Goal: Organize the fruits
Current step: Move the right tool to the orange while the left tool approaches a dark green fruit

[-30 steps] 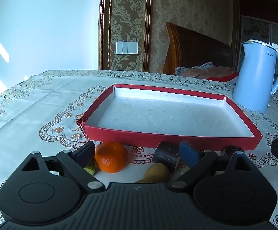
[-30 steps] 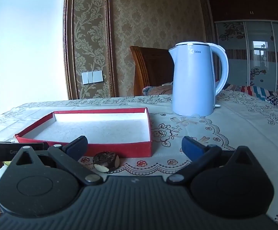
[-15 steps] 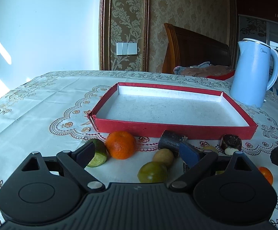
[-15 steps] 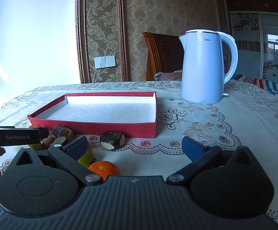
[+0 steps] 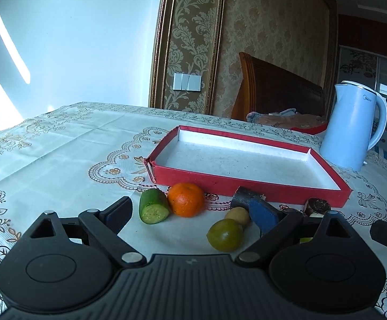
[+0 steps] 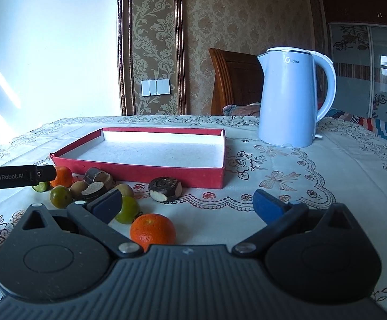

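Observation:
An empty red tray (image 5: pixel 220 181) (image 6: pixel 166 172) sits mid-table. In front of it lie loose fruits: a cut cucumber piece (image 5: pixel 154 206), an orange (image 5: pixel 186 199), a green round fruit (image 5: pixel 225 235), a small tan fruit (image 5: pixel 237 215) and dark sugarcane pieces (image 5: pixel 242 196) (image 6: pixel 165 188). My left gripper (image 5: pixel 193 214) is open and empty, above and behind the fruits. My right gripper (image 6: pixel 189 204) is open and empty, with a second orange (image 6: pixel 152 230) just below its fingers and a green fruit (image 6: pixel 128 209) by its left finger. The left gripper's body (image 6: pixel 14 177) shows at the left edge.
A pale blue kettle (image 6: pixel 292 98) (image 5: pixel 353 125) stands right of and behind the tray. A wooden chair back (image 5: pixel 276 90) with cloth on it is beyond the table's far edge. The lace tablecloth (image 5: pixel 60 144) covers the table.
Both grippers have pulled back and risen from the tray, so the fruits in front of it come into full view. Both stay open.

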The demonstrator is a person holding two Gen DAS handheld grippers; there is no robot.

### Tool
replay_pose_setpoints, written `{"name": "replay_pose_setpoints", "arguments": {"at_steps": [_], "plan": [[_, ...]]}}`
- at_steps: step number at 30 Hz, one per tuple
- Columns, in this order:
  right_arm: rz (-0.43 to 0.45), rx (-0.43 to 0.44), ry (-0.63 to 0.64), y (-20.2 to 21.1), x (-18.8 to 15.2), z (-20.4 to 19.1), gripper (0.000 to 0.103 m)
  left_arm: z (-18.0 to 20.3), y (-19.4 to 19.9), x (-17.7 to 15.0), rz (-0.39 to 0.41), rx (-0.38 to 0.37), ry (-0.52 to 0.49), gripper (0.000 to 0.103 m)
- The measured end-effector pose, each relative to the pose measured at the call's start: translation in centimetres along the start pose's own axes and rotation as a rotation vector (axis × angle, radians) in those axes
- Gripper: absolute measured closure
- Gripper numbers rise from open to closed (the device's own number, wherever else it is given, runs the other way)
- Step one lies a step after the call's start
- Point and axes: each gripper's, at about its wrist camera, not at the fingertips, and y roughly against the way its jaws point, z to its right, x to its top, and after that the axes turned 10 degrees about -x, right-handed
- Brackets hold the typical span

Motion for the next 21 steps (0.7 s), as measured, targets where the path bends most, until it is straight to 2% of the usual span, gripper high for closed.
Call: {"name": "replay_pose_setpoints", "arguments": {"at_steps": [5, 10, 18, 21], "plan": [[-0.01, -0.004, -0.01, -0.2, -0.1, 0.1, 0.0, 0.3, -0.1, 0.0, -0.018, 0.0, -0.023, 0.007], [-0.018, -0.003, -0.019, -0.4, -0.1, 0.1, 0.0, -0.2, -0.8, -0.1, -0.094, -0.061, -0.011, 0.006], [-0.034, -0.007, -0.016, -0.6, -0.1, 0.0, 0.0, 0.9, -1.0, -0.5, -0.117, -0.043, -0.066, 0.006], [-0.052, 0.023, 0.012, -0.7, -0.2, -0.3, 0.0, 1.3, -1.3, -0.5, -0.133, -0.03, -0.085, 0.006]]}}
